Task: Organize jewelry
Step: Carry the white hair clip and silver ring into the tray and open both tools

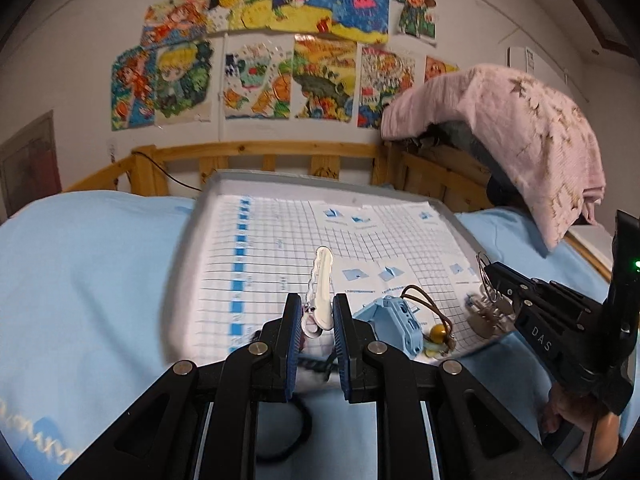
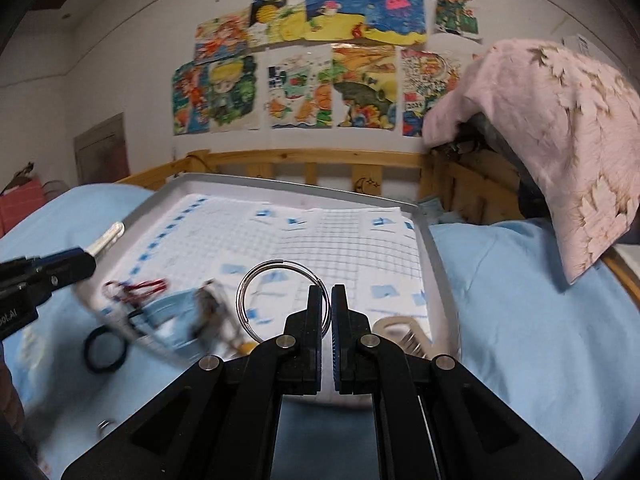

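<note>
My left gripper is shut on a white hair clip that points up over the grey tray. It shows from the side in the right wrist view. My right gripper is shut on a silver key ring, held above the tray's near edge; it also shows in the left wrist view. On the tray's grid paper lie a light blue clip, a brown hair tie with a gold bead and a metal clip.
The tray sits on a light blue bedsheet. A black hair tie lies on the sheet near the tray's front left. A wooden bed rail runs behind. A pink blanket hangs at the right.
</note>
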